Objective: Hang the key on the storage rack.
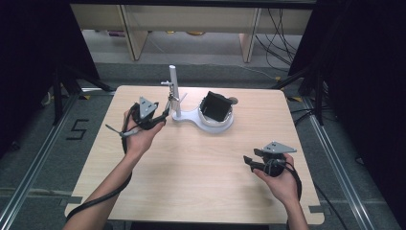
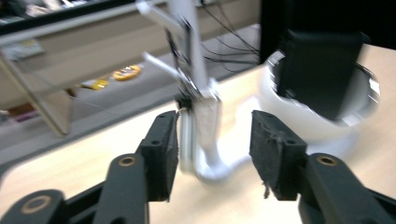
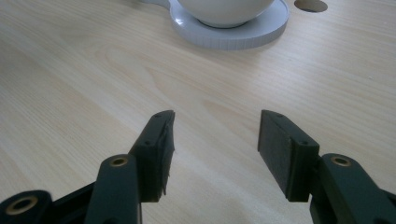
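A white stand (image 1: pixel 174 91) with an upright post and small metal hooks rises at the table's far middle. Its flat base (image 1: pixel 190 118) curves round to a white bowl (image 1: pixel 216 120) that holds a black boxy object (image 1: pixel 215 107). My left gripper (image 1: pixel 163 115) is open right beside the post. In the left gripper view the blurred post (image 2: pixel 198 93) stands between and just beyond the open gripper (image 2: pixel 212 149), with the black object (image 2: pixel 322 70) at the right. My right gripper (image 1: pixel 247 160) is open low over bare wood near the front right, as the right gripper view (image 3: pixel 215 149) also shows, with nothing between its fingers.
The wooden table (image 1: pixel 201 167) has wide bare room in the middle and front. A round hole (image 3: pixel 312 4) lies in the tabletop behind the bowl's base (image 3: pixel 229 28). Shelving legs and cables (image 1: pixel 273 28) stand on the floor beyond the far edge.
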Demonstrator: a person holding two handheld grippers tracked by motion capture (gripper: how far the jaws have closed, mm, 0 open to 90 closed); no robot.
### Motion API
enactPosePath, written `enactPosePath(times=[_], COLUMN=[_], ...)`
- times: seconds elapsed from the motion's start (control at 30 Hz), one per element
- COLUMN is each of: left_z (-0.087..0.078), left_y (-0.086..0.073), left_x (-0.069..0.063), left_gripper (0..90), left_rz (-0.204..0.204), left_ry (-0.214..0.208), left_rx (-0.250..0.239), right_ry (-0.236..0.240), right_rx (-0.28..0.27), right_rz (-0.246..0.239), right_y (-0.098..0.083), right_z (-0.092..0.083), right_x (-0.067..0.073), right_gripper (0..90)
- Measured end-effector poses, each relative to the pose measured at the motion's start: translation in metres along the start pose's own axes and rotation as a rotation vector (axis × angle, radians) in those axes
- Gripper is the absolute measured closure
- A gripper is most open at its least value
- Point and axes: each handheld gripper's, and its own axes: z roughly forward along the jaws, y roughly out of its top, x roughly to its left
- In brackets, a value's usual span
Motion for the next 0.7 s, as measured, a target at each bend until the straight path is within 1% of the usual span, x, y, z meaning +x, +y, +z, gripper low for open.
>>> enactPosePath(times=[0.03, 0.07, 0.1, 0.13, 0.17, 0.2, 0.23, 0.27, 0.3, 0.33, 0.37, 0.4, 0.43, 0.47, 0.5, 0.53, 0.57, 0.6, 0.63, 0.67, 0.7], left_z=[-0.005, -0.009, -0.014, -0.020, -0.025, -0.031, -0.036, -0.041, -0.046, -0.049, -0.053, -0.057, -0.062, -0.065, -0.068, -0.069, -0.071, -0.071, -0.071, -0.071, -0.070], left_y=[-0.009, -0.016, -0.027, -0.040, -0.047, -0.060, -0.069, -0.078, -0.085, -0.092, -0.097, -0.103, -0.110, -0.115, -0.119, -0.121, -0.122, -0.122, -0.122, -0.121, -0.121], left_x=[0.000, -0.001, -0.002, -0.003, -0.004, -0.004, -0.004, -0.003, -0.003, -0.003, -0.003, -0.004, -0.004, -0.005, -0.006, -0.007, -0.008, -0.010, -0.010, -0.011, -0.012], left_gripper=[47.3, 45.6, 43.6, 42.1, 40.6, 39.4, 38.8, 38.3, 38.1, 38.0, 37.9, 37.9, 37.9, 37.8, 37.7, 37.4, 36.6, 35.6, 34.6, 34.0, 33.8], left_rz=[-0.009, -0.017, -0.031, -0.049, -0.054, -0.059, -0.078, -0.096, -0.110, -0.115, -0.120, -0.131, -0.138, -0.145, -0.156, -0.162, -0.165, -0.165, -0.162, -0.160, -0.157], left_ry=[-0.007, -0.013, -0.024, -0.043, -0.046, -0.056, -0.059, -0.058, -0.057, -0.062, -0.056, -0.051, -0.048, -0.049, -0.044, -0.058, -0.050, -0.052, -0.051, -0.055, -0.057], left_rx=[0.012, 0.021, 0.031, 0.028, 0.035, 0.029, 0.022, 0.017, 0.011, -0.004, -0.012, -0.023, -0.035, -0.050, -0.051, -0.058, -0.048, -0.062, -0.070, -0.079, -0.086], right_ry=[0.011, -0.004, -0.002, 0.004, 0.004, -0.002, 0.007, 0.003, -0.004, 0.008, 0.004, 0.002, 0.005, 0.004, 0.006, 0.003, 0.005, 0.005, 0.007, 0.005, 0.007], right_rx=[0.009, -0.007, 0.000, 0.004, 0.012, -0.001, 0.004, 0.010, -0.018, -0.018, -0.009, -0.004, -0.020, -0.034, -0.031, -0.042, -0.043, -0.041, -0.047, -0.035, -0.041], right_rz=[0.015, 0.006, 0.014, 0.017, 0.056, 0.015, 0.029, 0.065, 0.038, 0.027, 0.031, 0.066, 0.062, 0.033, 0.056, 0.057, 0.060, 0.059, 0.035, 0.050, 0.022], right_y=[-0.002, -0.003, -0.004, -0.005, -0.007, -0.008, -0.009, -0.010, -0.011, -0.012, -0.012, -0.013, -0.014, -0.015, -0.016, -0.017, -0.017, -0.018, -0.018, -0.018, -0.018], right_z=[0.000, 0.001, 0.000, 0.001, 0.001, 0.001, 0.002, 0.001, 0.003, 0.003, 0.003, 0.002, 0.004, 0.004, 0.004, 0.005, 0.005, 0.005, 0.006, 0.005, 0.005], right_x=[0.000, 0.000, 0.000, -0.001, 0.001, -0.002, -0.002, 0.001, -0.001, -0.003, -0.003, 0.000, 0.000, -0.003, -0.001, -0.001, -0.001, -0.001, -0.003, -0.001, -0.003], right_gripper=[46.7, 46.6, 46.5, 46.5, 46.4, 46.4, 46.3, 46.3, 46.2, 46.2, 46.0, 45.9, 45.8, 45.7, 45.5, 45.3, 45.0, 44.6, 44.2, 43.2, 42.5])
